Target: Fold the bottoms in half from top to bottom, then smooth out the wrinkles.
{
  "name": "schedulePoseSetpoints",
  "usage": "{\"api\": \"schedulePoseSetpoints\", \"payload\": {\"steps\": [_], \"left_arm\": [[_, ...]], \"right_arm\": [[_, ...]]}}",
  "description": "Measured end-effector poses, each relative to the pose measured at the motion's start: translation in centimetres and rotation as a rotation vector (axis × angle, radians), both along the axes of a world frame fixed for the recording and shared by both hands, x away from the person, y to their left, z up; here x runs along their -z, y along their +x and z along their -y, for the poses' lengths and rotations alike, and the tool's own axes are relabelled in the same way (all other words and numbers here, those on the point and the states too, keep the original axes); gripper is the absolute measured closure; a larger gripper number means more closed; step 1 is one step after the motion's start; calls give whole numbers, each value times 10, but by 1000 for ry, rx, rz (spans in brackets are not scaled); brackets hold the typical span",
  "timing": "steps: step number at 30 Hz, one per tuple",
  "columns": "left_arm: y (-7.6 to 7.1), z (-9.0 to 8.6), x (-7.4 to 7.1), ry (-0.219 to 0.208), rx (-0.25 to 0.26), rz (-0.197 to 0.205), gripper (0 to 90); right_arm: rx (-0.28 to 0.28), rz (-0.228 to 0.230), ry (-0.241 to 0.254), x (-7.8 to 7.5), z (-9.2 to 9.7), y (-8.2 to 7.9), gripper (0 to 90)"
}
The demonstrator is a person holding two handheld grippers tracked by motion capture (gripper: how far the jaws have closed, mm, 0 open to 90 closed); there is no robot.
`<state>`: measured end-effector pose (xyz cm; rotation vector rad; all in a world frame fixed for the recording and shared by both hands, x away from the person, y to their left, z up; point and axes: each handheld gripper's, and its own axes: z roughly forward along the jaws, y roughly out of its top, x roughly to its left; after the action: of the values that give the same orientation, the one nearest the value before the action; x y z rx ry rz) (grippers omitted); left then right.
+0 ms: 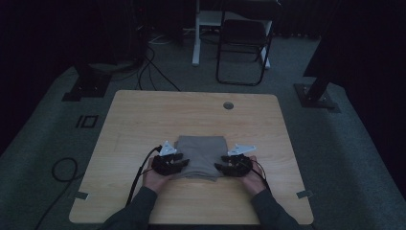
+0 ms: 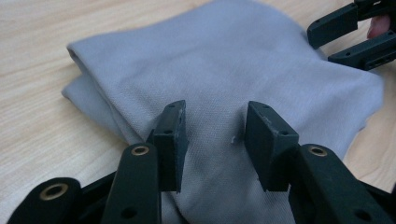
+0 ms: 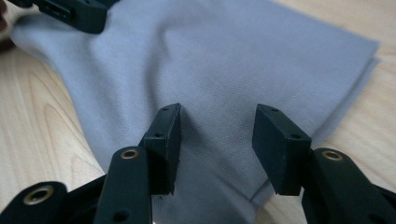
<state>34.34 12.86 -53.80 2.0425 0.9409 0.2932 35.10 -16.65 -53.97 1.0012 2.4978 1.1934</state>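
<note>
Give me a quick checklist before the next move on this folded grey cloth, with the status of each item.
1. Cloth lies folded flat on the table: ok.
2. Left gripper open, nothing pinched between its fingers: ok.
3. Right gripper open, nothing pinched: ok.
4. One gripper at each side of the cloth's near end: ok.
5. Fingers touching the cloth: cannot tell.
6. Bare table beyond the cloth for another fold: ok.
</note>
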Motion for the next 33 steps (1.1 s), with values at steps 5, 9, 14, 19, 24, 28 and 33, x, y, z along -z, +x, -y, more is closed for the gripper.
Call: {"api": "schedulePoseSetpoints", "payload": {"steps": [5,9,14,19,24,28,33], "left_arm": [[4,3,4,8,-27,4,588],[15,3,6,1,-68,0,588],[33,4,7,1,-114,6,588],[55,4,8,-10,-157,5,587],[73,5,8,-14,-194,2,585],[83,6,7,-24,-226,-4,573],[73,-4,-7,-39,-259,28,551]], "right_arm": [[-6,-2,-30,5,-6,4,525],[14,-3,-26,8,-8,17,525],[42,12,-29,9,-13,32,526],[81,22,-34,9,-18,51,528],[114,24,-16,11,-19,68,529],[135,26,-13,11,-20,78,531],[185,21,8,5,-15,78,542]]}}
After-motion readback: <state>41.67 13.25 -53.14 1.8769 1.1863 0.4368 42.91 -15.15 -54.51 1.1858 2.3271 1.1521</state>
